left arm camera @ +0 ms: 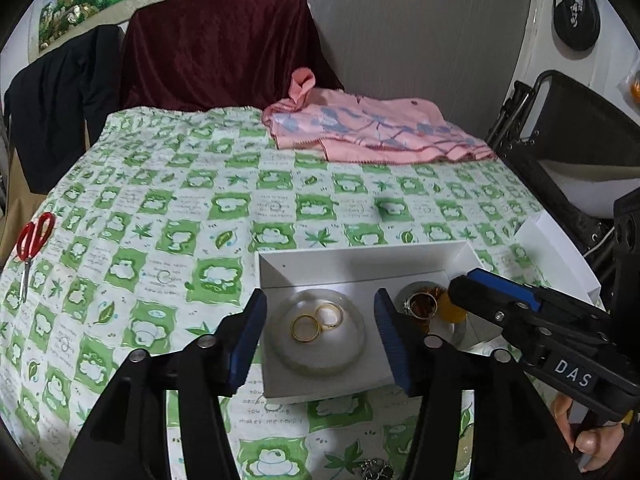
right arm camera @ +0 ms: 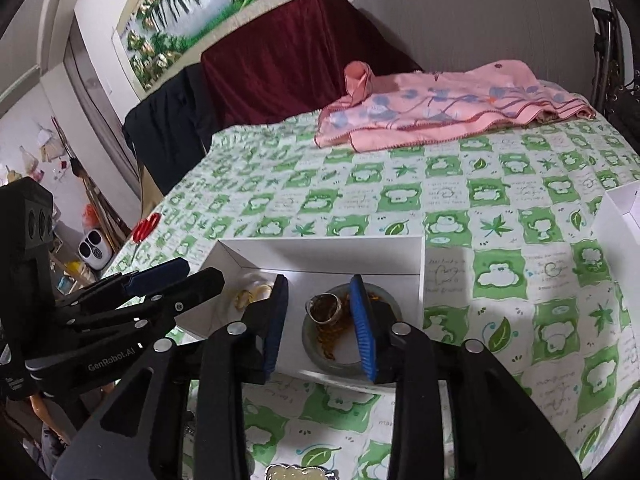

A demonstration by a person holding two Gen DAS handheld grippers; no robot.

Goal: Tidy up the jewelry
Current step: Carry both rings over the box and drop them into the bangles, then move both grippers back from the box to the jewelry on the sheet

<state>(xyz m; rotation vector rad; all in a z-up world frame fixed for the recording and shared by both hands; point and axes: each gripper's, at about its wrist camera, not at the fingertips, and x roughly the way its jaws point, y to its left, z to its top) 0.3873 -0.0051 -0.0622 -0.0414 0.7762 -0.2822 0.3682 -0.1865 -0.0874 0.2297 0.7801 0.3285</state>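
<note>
A white open box (left arm camera: 352, 268) (right arm camera: 320, 252) lies on the green patterned bedspread. Its left clear round dish (left arm camera: 316, 332) holds two gold rings (left arm camera: 318, 322); those rings show dimly in the right wrist view (right arm camera: 250, 295). Its right dish (right arm camera: 352, 328) (left arm camera: 430, 308) holds a silver ring (right arm camera: 326, 307) and an amber chain. My left gripper (left arm camera: 320, 332) is open, its fingers astride the ring dish. My right gripper (right arm camera: 320, 320) (left arm camera: 460, 286) is open above the right dish, empty.
Red scissors (left arm camera: 34, 240) (right arm camera: 145, 226) lie near the bed's left edge. A pink cloth (left arm camera: 372, 132) (right arm camera: 440, 108) lies at the far side. A white lid (left arm camera: 560, 248) (right arm camera: 618, 216) sits right of the box. More jewelry (left arm camera: 376, 470) (right arm camera: 296, 473) lies at the near edge.
</note>
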